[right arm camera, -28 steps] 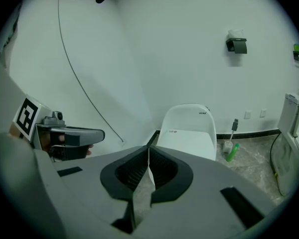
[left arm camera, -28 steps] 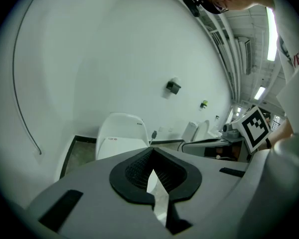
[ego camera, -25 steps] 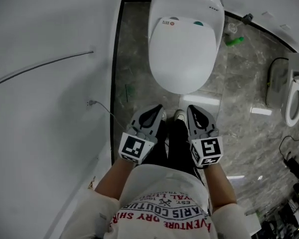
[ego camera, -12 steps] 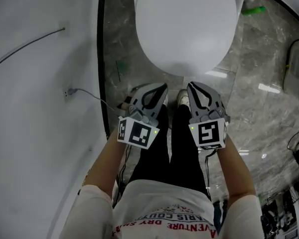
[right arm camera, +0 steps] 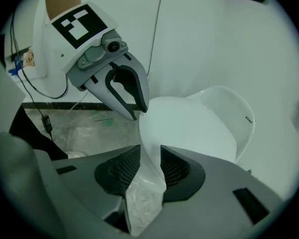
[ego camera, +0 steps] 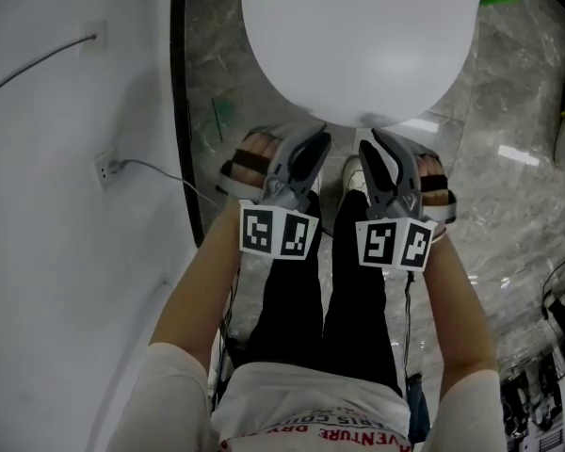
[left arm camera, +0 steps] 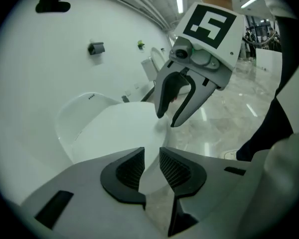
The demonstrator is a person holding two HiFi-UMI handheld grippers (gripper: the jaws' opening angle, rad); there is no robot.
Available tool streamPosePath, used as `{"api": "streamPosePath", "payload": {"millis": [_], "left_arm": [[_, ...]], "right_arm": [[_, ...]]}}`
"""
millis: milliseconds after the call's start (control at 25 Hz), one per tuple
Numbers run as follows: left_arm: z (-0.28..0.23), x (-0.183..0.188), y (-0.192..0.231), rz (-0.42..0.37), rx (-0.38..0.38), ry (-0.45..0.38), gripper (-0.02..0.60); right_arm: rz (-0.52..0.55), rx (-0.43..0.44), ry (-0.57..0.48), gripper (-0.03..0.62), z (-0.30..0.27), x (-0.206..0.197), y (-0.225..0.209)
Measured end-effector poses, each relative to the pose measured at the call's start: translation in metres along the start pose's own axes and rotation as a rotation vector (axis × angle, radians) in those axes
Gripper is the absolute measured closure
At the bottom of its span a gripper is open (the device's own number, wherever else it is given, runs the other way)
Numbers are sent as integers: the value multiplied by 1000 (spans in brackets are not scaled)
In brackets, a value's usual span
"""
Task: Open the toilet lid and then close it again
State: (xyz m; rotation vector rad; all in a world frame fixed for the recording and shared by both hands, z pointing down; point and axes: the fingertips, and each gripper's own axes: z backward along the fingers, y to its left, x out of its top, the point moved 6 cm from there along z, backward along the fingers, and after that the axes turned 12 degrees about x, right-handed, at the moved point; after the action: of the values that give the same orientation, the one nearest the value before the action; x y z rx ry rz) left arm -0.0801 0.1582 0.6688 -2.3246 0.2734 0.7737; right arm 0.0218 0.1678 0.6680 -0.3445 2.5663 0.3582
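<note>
Sinking toward the closed toilet lid [ego camera: 358,36] at upper centre, the left gripper [ego camera: 309,147] just parted its empty jaws beside the released right gripper [ego camera: 379,151], so lifting looks next.

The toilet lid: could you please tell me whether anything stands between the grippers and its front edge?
Nothing visible does. The left gripper, whose jaws have just been opening, and the right gripper, jaws apart, sit at the closed toilet lid, its front edge lining up with each gap.
</note>
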Motion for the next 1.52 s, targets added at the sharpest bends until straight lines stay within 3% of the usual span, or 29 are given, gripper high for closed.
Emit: {"api": "streamPosePath", "payload": {"millis": [240,440,640,800,1040,1120,1160,1360,1520], "left_arm": [[-17,-14,-13,-150,60,16,433],[-31,-16,-18,-145,85,46,367],[-32,-17,-19,-203,132,52,368],[-32,-12,-16,-179,141,42,370],[-32,-5,-13,-231,146,50,370],[-27,-1,-8,-226,155,38,372],[-24,3,-5,-223,161,31,422],[-6,23,6,-229,181,24,448],[13,44,29,-162,190,2,459]], "right_arm": [[159,-89,91,498,-21,-10,3],[231,-144,123,498,-29,-19,0],[253,-163,117,497,-29,-19,1],[248,-159,111,496,-24,-19,0],[276,-172,97,496,-13,-13,-2],[282,-172,91,496,-8,-9,-4],[283,-174,88,496,-4,-7,-4],[288,-181,84,496,21,6,-10],[288,-189,71,496,50,26,-22]]}}
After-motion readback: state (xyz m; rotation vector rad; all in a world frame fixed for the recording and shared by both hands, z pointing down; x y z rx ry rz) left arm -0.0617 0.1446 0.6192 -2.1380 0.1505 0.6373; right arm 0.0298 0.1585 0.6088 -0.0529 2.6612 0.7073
